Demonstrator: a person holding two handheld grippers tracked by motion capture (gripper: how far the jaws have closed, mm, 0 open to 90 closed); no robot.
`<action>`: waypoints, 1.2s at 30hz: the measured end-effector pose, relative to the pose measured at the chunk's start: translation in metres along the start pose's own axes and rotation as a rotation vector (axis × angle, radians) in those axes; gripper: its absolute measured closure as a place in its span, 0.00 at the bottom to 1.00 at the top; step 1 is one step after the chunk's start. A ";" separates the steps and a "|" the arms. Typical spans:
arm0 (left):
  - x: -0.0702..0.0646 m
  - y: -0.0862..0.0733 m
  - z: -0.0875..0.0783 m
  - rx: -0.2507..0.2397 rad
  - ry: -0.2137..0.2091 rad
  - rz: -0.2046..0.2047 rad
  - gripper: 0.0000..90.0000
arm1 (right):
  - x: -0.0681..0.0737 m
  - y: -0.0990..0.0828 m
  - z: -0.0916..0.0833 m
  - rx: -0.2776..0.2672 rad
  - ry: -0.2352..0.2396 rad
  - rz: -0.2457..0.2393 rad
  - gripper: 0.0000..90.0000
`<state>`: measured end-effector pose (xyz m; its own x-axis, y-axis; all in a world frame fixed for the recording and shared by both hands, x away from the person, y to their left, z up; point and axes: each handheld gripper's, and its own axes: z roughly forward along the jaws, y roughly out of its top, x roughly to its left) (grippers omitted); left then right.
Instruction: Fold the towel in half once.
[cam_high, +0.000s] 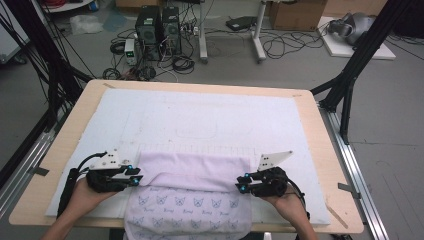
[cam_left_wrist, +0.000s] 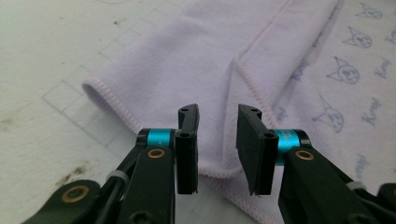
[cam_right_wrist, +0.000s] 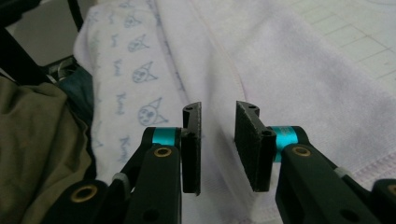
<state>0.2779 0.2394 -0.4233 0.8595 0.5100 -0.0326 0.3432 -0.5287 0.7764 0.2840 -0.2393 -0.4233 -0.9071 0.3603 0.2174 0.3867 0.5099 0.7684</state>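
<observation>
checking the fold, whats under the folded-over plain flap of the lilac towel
Under the plain lilac flap lies the towel's printed layer with small blue cat faces, showing below the flap's edge. Beneath both is the white gridded mat. What the flap itself covers cannot be seen.

I'm working in a lab or test room. Beyond the wooden table (cam_high: 320, 150) stand two computer towers (cam_high: 159, 31) amid tangled cables (cam_high: 280, 45) on a grey floor, with cardboard boxes (cam_high: 297, 12) behind and black frame struts (cam_high: 360, 55) beside the table.
</observation>
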 end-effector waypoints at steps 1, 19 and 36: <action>0.000 0.001 0.003 0.003 -0.004 -0.002 0.76 | -0.001 0.000 0.002 0.001 0.006 0.007 0.78; -0.003 0.017 0.028 0.025 -0.115 -0.014 0.61 | -0.011 0.005 0.020 0.030 0.010 0.040 0.69; -0.044 -0.004 -0.025 -0.010 -0.101 0.066 0.90 | 0.048 0.004 -0.008 -0.031 0.113 -0.087 0.89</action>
<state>0.2295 0.2363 -0.4094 0.9140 0.4033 -0.0441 0.2814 -0.5519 0.7850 0.2404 -0.2265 -0.4048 -0.9506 0.2244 0.2145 0.3022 0.5103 0.8052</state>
